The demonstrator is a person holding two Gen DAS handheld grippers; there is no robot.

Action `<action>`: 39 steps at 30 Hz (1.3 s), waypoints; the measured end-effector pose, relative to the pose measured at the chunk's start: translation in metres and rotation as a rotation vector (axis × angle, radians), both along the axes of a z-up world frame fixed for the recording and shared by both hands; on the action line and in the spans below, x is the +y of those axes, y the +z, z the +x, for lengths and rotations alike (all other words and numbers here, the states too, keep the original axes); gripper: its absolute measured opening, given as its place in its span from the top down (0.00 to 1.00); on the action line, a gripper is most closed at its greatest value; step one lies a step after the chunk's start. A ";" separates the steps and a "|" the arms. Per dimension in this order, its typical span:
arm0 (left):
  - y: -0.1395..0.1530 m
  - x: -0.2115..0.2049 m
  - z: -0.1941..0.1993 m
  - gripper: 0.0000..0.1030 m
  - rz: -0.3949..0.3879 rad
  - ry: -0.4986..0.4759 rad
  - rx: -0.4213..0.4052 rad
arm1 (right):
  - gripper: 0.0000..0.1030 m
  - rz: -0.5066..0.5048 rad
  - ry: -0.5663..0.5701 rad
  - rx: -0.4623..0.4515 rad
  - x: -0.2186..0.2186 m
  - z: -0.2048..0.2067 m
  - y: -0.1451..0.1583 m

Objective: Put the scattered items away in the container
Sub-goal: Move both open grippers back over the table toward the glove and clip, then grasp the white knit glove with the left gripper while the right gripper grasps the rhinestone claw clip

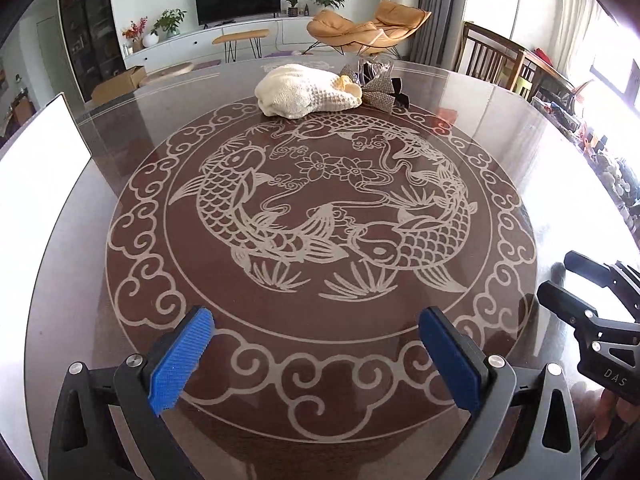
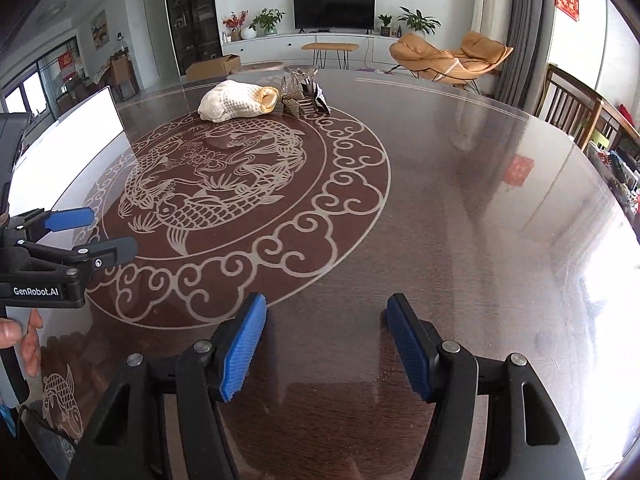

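A cream knitted cloth (image 1: 308,94) lies at the far side of the round glass-topped table (image 1: 500,128), with a yellow piece (image 1: 346,82) at its end. Beside it sit checked bow-shaped clips (image 1: 380,96) and a clear plastic item (image 1: 374,68). The same group shows in the right wrist view: cloth (image 2: 236,102), clips (image 2: 304,98). A white flat-sided container (image 1: 40,168) (image 2: 68,136) stands at the table's left edge. My left gripper (image 1: 317,314) (image 2: 112,232) is wide open over the near table, holding nothing. My right gripper (image 2: 327,304) (image 1: 558,276) is open and also holds nothing, to the left one's right.
The tabletop bears a pale fish pattern (image 1: 320,216). Wooden chairs (image 1: 492,56) stand along the table's right side. Beyond the far edge are an orange lounge chair (image 1: 368,26) and a TV unit. A person's hand (image 2: 24,332) grips the left gripper's handle.
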State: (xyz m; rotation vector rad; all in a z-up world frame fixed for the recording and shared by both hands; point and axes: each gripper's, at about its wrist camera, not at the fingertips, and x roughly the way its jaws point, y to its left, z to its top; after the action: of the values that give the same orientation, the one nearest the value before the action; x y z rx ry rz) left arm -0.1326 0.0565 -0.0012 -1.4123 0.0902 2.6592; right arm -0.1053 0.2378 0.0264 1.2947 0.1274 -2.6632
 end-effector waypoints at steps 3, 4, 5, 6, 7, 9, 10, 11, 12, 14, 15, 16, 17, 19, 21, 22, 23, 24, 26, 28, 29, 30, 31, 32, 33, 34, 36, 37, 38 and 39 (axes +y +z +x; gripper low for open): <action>-0.001 0.002 0.003 0.00 -0.005 -0.011 0.020 | 0.33 0.013 -0.001 -0.003 -0.004 -0.003 -0.002; -0.002 0.002 0.003 0.00 -0.004 -0.012 0.021 | 0.29 0.008 0.001 -0.007 -0.006 -0.003 -0.001; -0.002 0.002 0.004 0.00 -0.003 -0.011 0.024 | 0.28 0.008 0.007 -0.010 -0.007 -0.003 -0.002; -0.002 0.002 0.004 0.00 -0.003 -0.010 0.025 | 0.27 0.010 0.009 -0.011 -0.008 -0.004 -0.002; -0.002 0.002 0.004 0.00 -0.004 -0.009 0.026 | 0.26 0.008 0.011 -0.012 -0.009 -0.004 -0.002; -0.002 0.002 0.005 0.00 -0.004 -0.009 0.026 | 0.25 0.008 0.013 -0.013 -0.009 -0.004 -0.002; -0.002 0.002 0.005 0.00 -0.004 -0.009 0.026 | 0.25 0.008 0.013 -0.013 -0.009 -0.004 -0.002; -0.002 0.002 0.005 0.00 -0.004 -0.009 0.026 | 0.25 0.008 0.013 -0.012 -0.009 -0.004 -0.002; -0.002 0.002 0.005 0.00 -0.004 -0.009 0.026 | 0.25 0.007 0.013 -0.013 -0.009 -0.004 -0.002; -0.002 0.002 0.005 0.00 -0.004 -0.009 0.026 | 0.25 0.008 0.013 -0.013 -0.009 -0.004 -0.002; -0.002 0.002 0.005 0.00 -0.004 -0.010 0.026 | 0.25 0.008 0.013 -0.013 -0.009 -0.004 -0.002; -0.002 0.002 0.005 0.00 -0.004 -0.010 0.026 | 0.25 0.007 0.013 -0.013 -0.009 -0.004 -0.002; -0.002 0.002 0.005 0.00 -0.004 -0.010 0.026 | 0.25 0.008 0.013 -0.013 -0.010 -0.004 -0.002; -0.002 0.002 0.005 0.00 -0.004 -0.010 0.026 | 0.25 0.008 0.013 -0.013 -0.009 -0.004 -0.002; -0.002 0.002 0.005 0.00 -0.004 -0.010 0.026 | 0.25 0.008 0.013 -0.013 -0.009 -0.004 -0.002; -0.002 0.001 0.005 0.00 -0.004 -0.010 0.026 | 0.25 0.008 0.013 -0.013 -0.009 -0.004 -0.002; -0.002 0.001 0.005 0.00 -0.004 -0.010 0.026 | 0.25 0.008 0.013 -0.013 -0.010 -0.004 -0.002; -0.002 0.002 0.005 0.00 -0.004 -0.010 0.026 | 0.25 0.008 0.013 -0.013 -0.009 -0.004 -0.002; -0.002 0.001 0.005 0.00 -0.004 -0.010 0.026 | 0.25 0.008 0.013 -0.013 -0.010 -0.003 -0.002; -0.002 0.001 0.005 0.00 -0.004 -0.010 0.026 | 0.25 0.008 0.013 -0.013 -0.009 -0.004 -0.002; -0.002 0.001 0.005 0.00 -0.004 -0.010 0.026 | 0.25 0.008 0.013 -0.013 -0.009 -0.004 -0.002; -0.002 0.002 0.005 0.00 -0.004 -0.010 0.026 | 0.25 0.008 0.013 -0.013 -0.009 -0.004 -0.002; -0.002 0.002 0.005 0.00 -0.004 -0.010 0.026 | 0.25 0.008 0.012 -0.013 -0.009 -0.003 -0.002; -0.002 0.002 0.005 0.00 -0.004 -0.010 0.026 | 0.25 0.008 0.012 -0.013 -0.009 -0.003 -0.002; -0.002 0.002 0.005 0.00 -0.004 -0.010 0.026 | 0.25 0.008 0.012 -0.013 -0.010 -0.003 -0.002; -0.002 0.001 0.004 0.00 -0.004 -0.010 0.026 | 0.25 0.008 0.013 -0.013 -0.009 -0.003 -0.002; -0.002 0.001 0.005 0.00 -0.004 -0.010 0.026 | 0.25 0.008 0.012 -0.013 -0.009 -0.004 -0.002; -0.002 0.002 0.005 0.00 -0.004 -0.010 0.026 | 0.25 0.008 0.012 -0.013 -0.009 -0.004 -0.002; -0.002 0.001 0.004 0.00 -0.004 -0.010 0.026 | 0.25 0.008 0.012 -0.013 -0.009 -0.003 -0.002; -0.002 0.001 0.005 0.00 -0.004 -0.010 0.026 | 0.25 0.008 0.012 -0.013 -0.009 -0.004 -0.002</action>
State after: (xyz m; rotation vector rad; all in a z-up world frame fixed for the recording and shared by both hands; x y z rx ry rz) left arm -0.1281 0.0580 -0.0032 -1.3745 0.1049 2.6715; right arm -0.1089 0.2285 0.0245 1.3087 0.1438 -2.6461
